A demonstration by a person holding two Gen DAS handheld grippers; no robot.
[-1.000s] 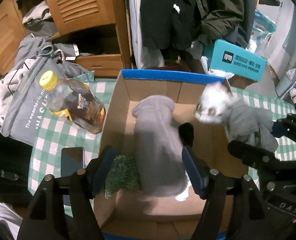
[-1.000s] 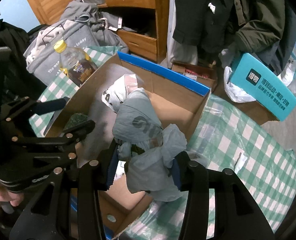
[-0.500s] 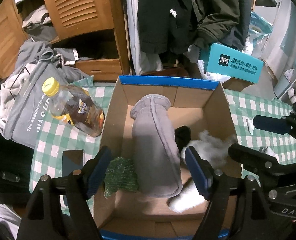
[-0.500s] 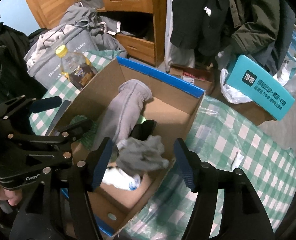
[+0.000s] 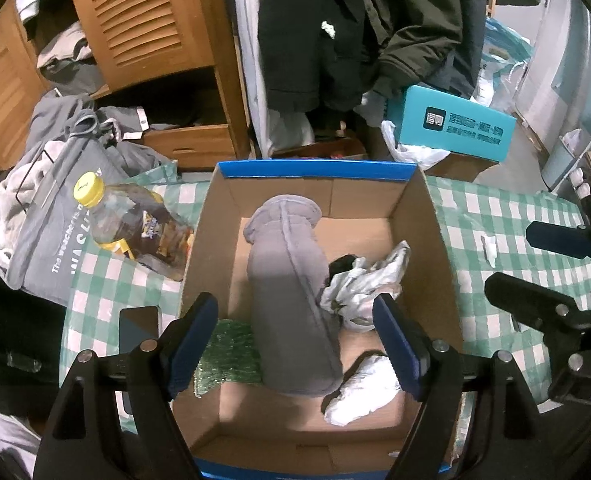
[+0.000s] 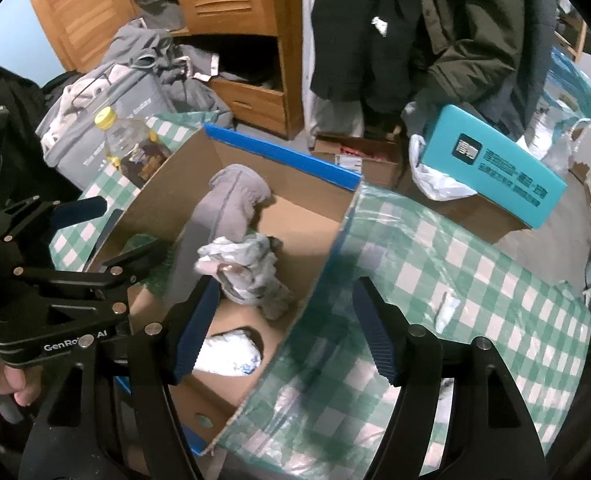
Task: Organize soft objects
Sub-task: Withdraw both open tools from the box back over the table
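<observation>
An open cardboard box [image 5: 435, 240] with a blue rim stands on a green checked tablecloth. In it lie a long grey fleece piece [image 5: 291, 300], a crumpled grey-white cloth [image 5: 363, 280], a white bundle [image 5: 359, 396], a green fuzzy item [image 5: 227, 352] and something small and black [image 5: 341, 264]. My left gripper [image 5: 295, 336] hovers over the box, jaws opening; the fleece piece lies below, untouched by the pads. My right gripper [image 6: 285, 328] hangs over the box's right wall [image 6: 327, 256], its jaws opening too, with nothing in them. The crumpled cloth [image 6: 247, 272] rests loose in the box.
A bottle of brown liquid [image 5: 135, 220] with a yellow cap and a dark phone [image 5: 137, 328] lie left of the box. Behind are a grey tote bag [image 5: 47, 216], a wooden wardrobe with hanging coats and a teal carton [image 5: 451, 128]. A white scrap [image 6: 447, 308] lies on the cloth [image 6: 475, 280].
The right gripper let go of the grey-white cloth, which dropped into the box beside the fleece piece. That gripper opened wide and drew right, over the box wall. The left jaws spread slightly.
</observation>
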